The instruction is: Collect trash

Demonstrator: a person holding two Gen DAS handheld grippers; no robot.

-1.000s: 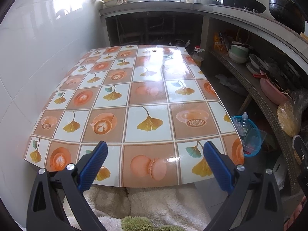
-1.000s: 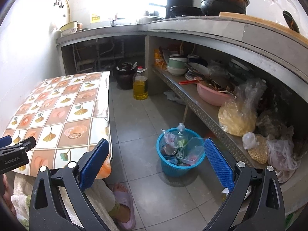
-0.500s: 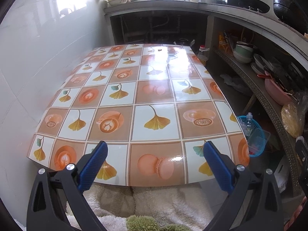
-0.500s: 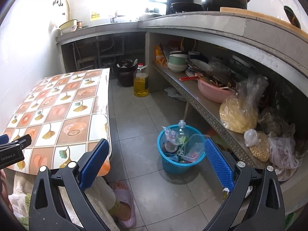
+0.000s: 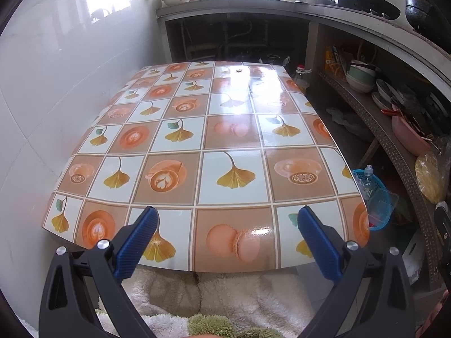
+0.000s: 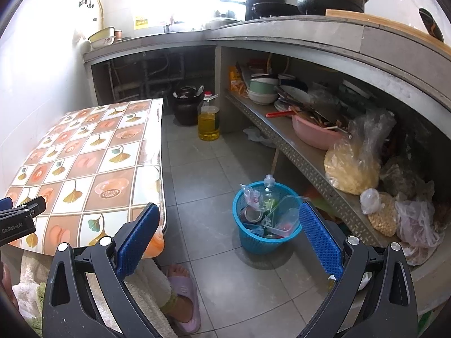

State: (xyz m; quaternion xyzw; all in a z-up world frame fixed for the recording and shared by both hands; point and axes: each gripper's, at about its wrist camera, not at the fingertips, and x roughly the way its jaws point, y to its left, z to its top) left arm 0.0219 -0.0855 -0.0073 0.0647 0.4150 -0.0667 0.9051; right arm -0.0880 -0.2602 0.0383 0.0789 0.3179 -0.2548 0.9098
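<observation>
**Trash already in basket, both grippers empty**

Grippers idle over a bare-looking table. Left gripper (image 5: 227, 226) hovers at the near edge of the table (image 5: 234, 129), jaws spread wide, nothing between them. Right gripper (image 6: 229, 225) is just as wide apart and also holds nothing; it looks out over the floor toward the blue basket (image 6: 263, 240).

Change over the last second: small. The left view has lifted and tipped slightly, so more of the patterned tablecloth and the back counter shows. The right view has crept a little closer to the basket. Neither jaw gap has changed and nothing has been picked up or dropped.

Trash location: inside the blue basket on the floor, beside the table's right edge and below the metal shelf (image 6: 304, 157). A plastic bottle (image 6: 269, 191), a clear plastic container (image 6: 284, 214) and wrappers stick out of it. One tiny dark speck (image 5: 239, 70) sits at the table's far end; too small to identify.

Judgement: collection looks nearly or fully done, and the left camera's sweep reads as a last check of the tabletop. If the speck counts as trash, that is the only item left.
</observation>
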